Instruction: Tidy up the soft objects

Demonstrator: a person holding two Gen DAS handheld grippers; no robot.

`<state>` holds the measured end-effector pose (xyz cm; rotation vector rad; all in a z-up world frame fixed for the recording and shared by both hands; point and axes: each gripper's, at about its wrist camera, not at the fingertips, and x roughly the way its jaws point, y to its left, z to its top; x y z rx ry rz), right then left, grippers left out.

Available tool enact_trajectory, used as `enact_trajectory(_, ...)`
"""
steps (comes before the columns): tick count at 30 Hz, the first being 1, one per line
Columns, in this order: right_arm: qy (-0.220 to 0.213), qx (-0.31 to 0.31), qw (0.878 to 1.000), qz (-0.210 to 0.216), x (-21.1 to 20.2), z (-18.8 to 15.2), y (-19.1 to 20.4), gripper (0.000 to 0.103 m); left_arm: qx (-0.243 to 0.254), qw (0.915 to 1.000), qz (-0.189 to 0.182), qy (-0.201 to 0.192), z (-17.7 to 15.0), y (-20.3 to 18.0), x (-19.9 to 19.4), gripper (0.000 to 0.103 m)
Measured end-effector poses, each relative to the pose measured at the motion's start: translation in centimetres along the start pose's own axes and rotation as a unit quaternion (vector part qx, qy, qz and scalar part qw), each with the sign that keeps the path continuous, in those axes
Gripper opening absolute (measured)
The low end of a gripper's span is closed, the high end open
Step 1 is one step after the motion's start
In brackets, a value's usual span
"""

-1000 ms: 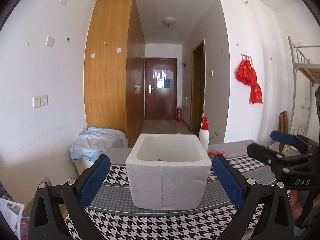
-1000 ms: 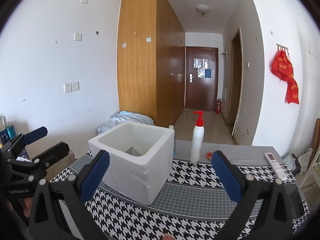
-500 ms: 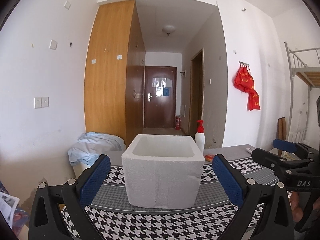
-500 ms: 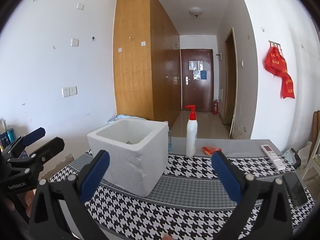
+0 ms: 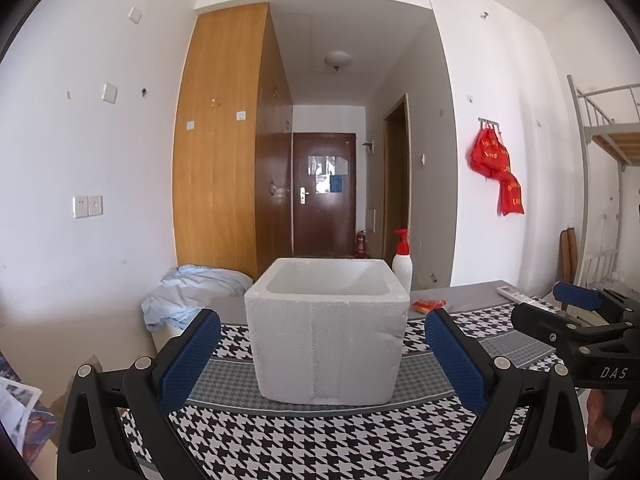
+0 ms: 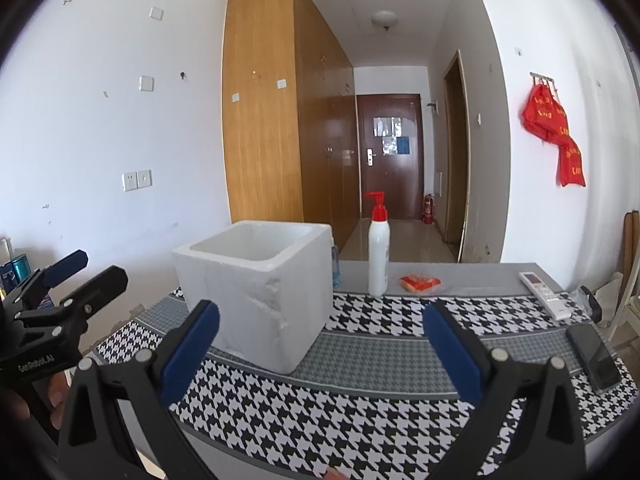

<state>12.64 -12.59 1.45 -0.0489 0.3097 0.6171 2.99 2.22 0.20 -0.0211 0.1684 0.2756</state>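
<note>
Both tongs [image 5: 322, 354] [image 6: 322, 354] have drawn back from the foam box [image 5: 326, 326], spread empty.

Black tongs [image 5: 322, 354], blue ribbed pads [image 5: 188, 360], silver screws, white "DAS" lettering

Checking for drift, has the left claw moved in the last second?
Yes. In its own view the foam box and door sit lower, the box interior is hidden: the left claw tilted upward or dropped.

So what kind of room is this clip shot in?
Most likely a dormitory or small apartment room. A metal-framed loft bed stands at the right, a tall wooden wardrobe lines the entry hall leading to a dark front door, and the foam box sits on a cloth-covered table.
</note>
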Motion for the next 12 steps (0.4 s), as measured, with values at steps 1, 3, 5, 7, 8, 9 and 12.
enact_trajectory(1, 0.001, 0.0, 1.0, -0.001, 0.01, -0.1, -0.05, 0.103, 0.002, 1.0, 0.0, 0.002, -0.08, -0.08, 0.05, 0.102)
enact_trajectory(3, 0.003, 0.002, 1.0, -0.001, 0.04, -0.23, -0.18, 0.103, 0.003, 1.0, -0.001, 0.005, -0.2, -0.17, 0.11, 0.102)
enact_trajectory(5, 0.003, 0.002, 1.0, -0.002, 0.0, -0.32, -0.21, 0.103, 0.003, 1.0, 0.0, 0.006, -0.27, -0.23, 0.08, 0.102)
enact_trajectory(7, 0.004, 0.003, 1.0, -0.003, -0.01, -0.36, -0.29, 0.103, 0.003, 1.0, 0.0, 0.008, -0.29, -0.27, 0.13, 0.102)
enact_trajectory(8, 0.005, 0.003, 1.0, -0.001, -0.01, -0.37, -0.31, 0.103, 0.003, 1.0, 0.0, 0.009, -0.34, -0.32, 0.13, 0.102)
enact_trajectory(9, 0.005, 0.003, 1.0, -0.001, 0.0, -0.39, -0.29, 0.103, 0.003, 1.0, 0.0, 0.01, -0.35, -0.33, 0.12, 0.102)
enact_trajectory(12, 0.007, 0.001, 1.0, -0.003, 0.02, -0.41, -0.29, 0.103, 0.0, 1.0, 0.002, 0.004, -0.33, -0.26, -0.09, 0.102)
